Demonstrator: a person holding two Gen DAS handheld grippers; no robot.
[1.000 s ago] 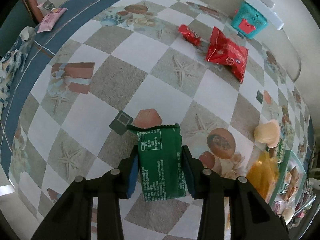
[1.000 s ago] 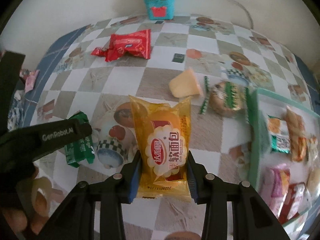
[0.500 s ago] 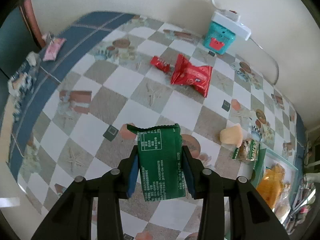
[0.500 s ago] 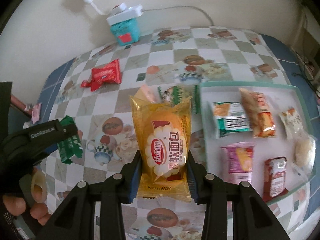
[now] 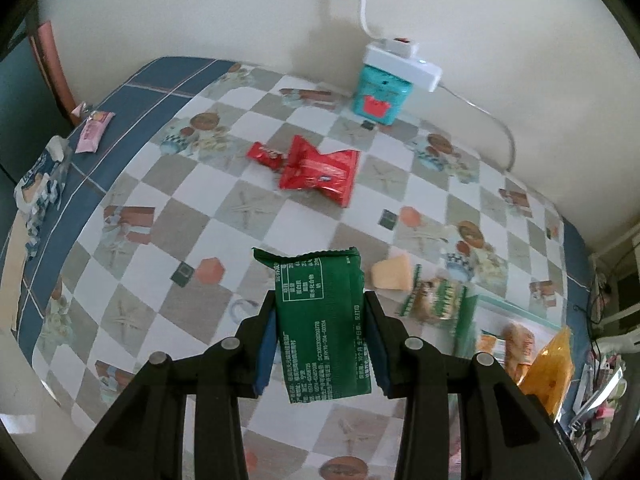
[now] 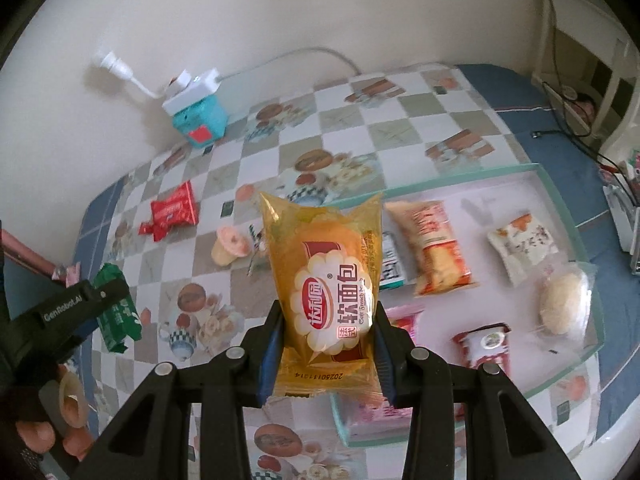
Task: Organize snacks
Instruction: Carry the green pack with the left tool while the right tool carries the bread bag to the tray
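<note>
My right gripper (image 6: 326, 354) pinching yellow bread pack (image 6: 326, 280) upright, frame centre, for tray (image 6: 460, 178) drop at right; left gripper (image 5: 320, 346) clamping green packet (image 5: 322, 320), ready to follow.

Your table against the cream wall

You worked at a table covered by a checked tablecloth (image 5: 248, 208) with a blue border, pushed against a plain cream wall (image 5: 200, 12). A white power strip (image 5: 402, 60) sat on a teal box (image 5: 380, 94), its cord (image 6: 312, 54) running along the wall. A white chair (image 6: 616, 92) stood beside the table.
</note>
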